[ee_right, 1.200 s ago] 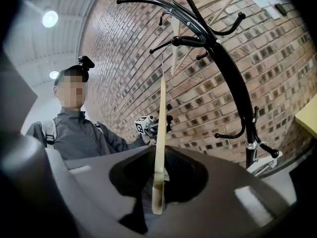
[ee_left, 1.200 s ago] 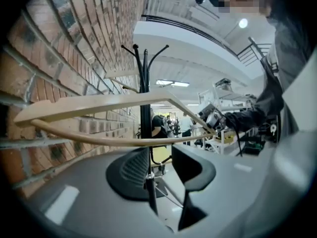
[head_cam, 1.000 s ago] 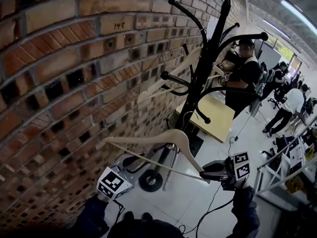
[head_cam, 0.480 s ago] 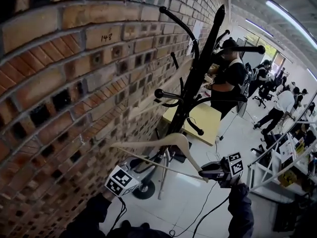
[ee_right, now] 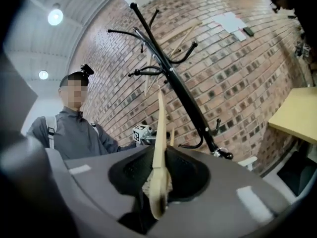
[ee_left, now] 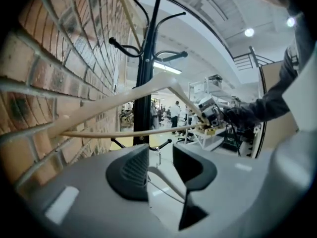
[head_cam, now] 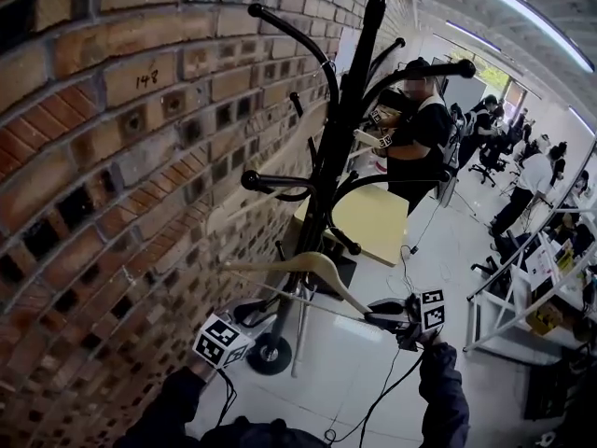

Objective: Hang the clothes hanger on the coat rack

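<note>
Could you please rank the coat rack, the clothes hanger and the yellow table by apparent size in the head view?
Coat rack, largest.
Clothes hanger and yellow table look alike; the table stands farther away.

pale smooth wooden clothes hanger (head_cam: 322,261), glossy black metal coat rack (head_cam: 347,110), rough red brick wall (head_cam: 112,157)
</note>
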